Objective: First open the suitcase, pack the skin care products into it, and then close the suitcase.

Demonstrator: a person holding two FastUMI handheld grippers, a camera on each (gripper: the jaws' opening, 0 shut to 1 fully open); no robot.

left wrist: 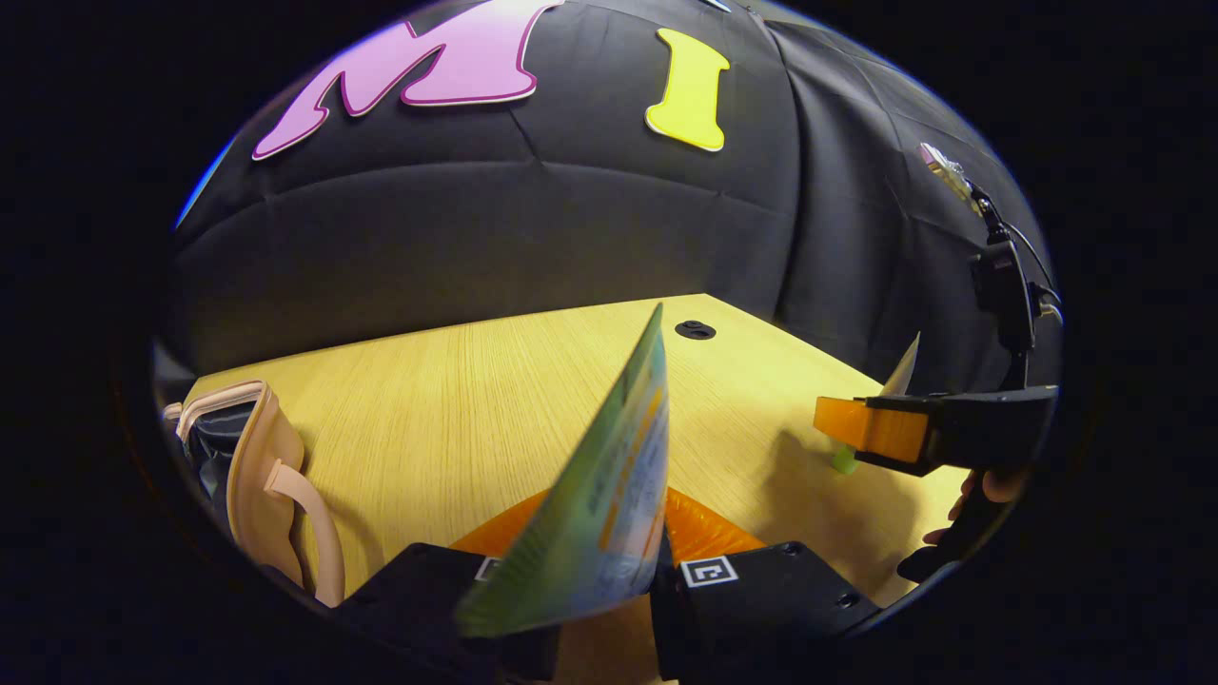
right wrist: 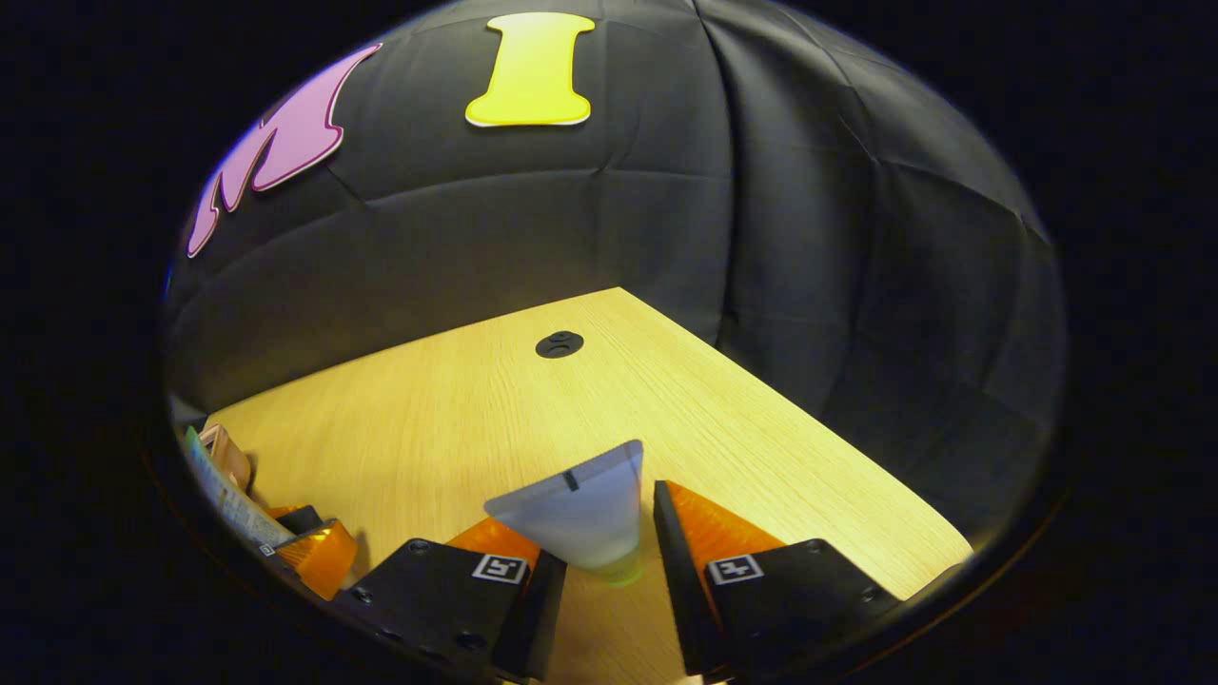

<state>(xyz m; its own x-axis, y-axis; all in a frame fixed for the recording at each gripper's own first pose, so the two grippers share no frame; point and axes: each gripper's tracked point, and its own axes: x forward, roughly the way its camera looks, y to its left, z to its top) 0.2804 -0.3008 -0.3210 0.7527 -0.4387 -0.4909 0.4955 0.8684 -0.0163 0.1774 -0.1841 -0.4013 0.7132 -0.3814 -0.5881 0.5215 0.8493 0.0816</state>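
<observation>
- Left gripper view, lower left of frame: suitcase, beige, open a crack, on the tabletop.
- Bottom centre: left gripper clamps a green-blue sachet, tilted up.
- Right edge: right gripper, a hand behind it.
- Right gripper view, bottom centre: right gripper holds a pale tube by its lower end; flat crimped end up.

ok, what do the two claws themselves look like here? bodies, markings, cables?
Both claws, left claw and right claw, have blocky black housings with visible screw heads, and a small square black-and-white fiducial tag sits on each finger base. In the left gripper view the right claw shows from the side as a black bar. No cable on either claw can be made out.
</observation>
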